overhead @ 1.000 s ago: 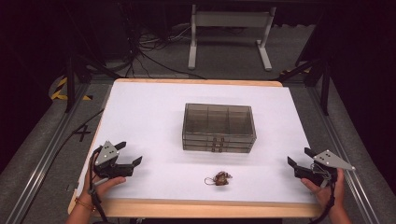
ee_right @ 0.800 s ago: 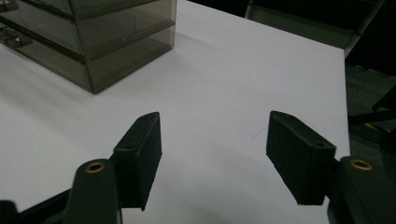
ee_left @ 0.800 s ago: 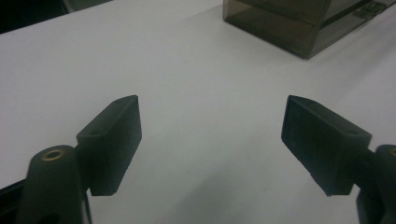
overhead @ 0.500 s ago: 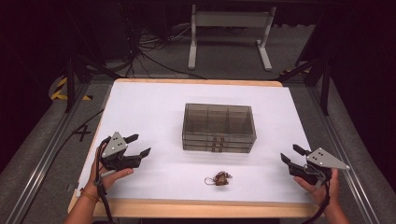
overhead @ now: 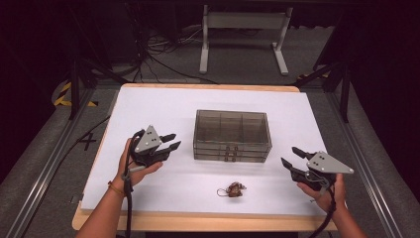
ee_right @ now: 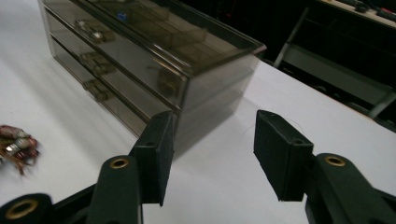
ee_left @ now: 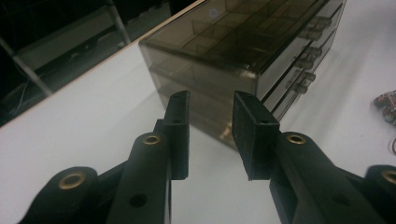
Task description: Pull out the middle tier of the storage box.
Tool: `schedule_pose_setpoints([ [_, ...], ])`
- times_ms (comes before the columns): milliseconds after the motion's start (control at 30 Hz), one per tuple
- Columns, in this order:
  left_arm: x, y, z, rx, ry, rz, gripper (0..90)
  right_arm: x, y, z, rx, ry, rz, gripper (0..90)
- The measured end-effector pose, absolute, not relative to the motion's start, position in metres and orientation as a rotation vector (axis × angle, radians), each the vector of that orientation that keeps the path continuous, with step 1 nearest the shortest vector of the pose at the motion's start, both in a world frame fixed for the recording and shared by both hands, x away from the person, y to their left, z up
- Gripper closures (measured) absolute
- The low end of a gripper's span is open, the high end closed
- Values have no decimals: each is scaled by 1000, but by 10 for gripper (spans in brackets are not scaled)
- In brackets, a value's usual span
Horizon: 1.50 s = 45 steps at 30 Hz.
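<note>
A smoky see-through drawer box [overhead: 232, 134] stands in the middle of the white table [overhead: 148, 106], its drawer handles facing the person. A small reddish-brown bundle [overhead: 233, 189] lies in front of it. My left gripper [overhead: 172, 140] hovers left of the box, pointing at its left end. Its jaws have just been closing and stand open with a narrow empty gap [ee_left: 211, 100]. My right gripper [overhead: 289, 155] hovers right of the box, aimed at its right front corner [ee_right: 187, 88]. Its jaws have also been closing, and they are open with nothing between them [ee_right: 212, 119].
Bare white tabletop surrounds the box on all sides. Beyond the table's far edge are a dark floor, cables and a grey metal stand [overhead: 242, 25]. Metal rails [overhead: 44, 168] run along both sides of the table.
Both hands have risen and moved inward toward the box. The jaws of both grippers stand narrower than before. The box and the bundle have not moved.
</note>
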<state>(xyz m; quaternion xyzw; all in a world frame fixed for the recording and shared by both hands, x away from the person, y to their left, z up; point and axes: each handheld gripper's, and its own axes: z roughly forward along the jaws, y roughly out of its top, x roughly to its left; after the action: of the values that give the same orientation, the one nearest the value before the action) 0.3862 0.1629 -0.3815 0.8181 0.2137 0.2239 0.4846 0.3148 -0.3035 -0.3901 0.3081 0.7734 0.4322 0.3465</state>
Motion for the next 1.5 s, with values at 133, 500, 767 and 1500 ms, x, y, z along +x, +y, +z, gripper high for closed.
schedule_pose_setpoints([
  [133,393,151,-379,1977,497,520,757,318,-283,-388,746,2042,1132,524],
  [500,411,123,-377,1999,485,464,858,330,-234,-390,620,2098,1124,541],
  [767,414,117,-381,2005,495,463,896,338,-211,-394,575,2122,1116,545],
  [1500,416,118,-381,1996,515,430,898,330,-173,-423,331,2074,850,647],
])
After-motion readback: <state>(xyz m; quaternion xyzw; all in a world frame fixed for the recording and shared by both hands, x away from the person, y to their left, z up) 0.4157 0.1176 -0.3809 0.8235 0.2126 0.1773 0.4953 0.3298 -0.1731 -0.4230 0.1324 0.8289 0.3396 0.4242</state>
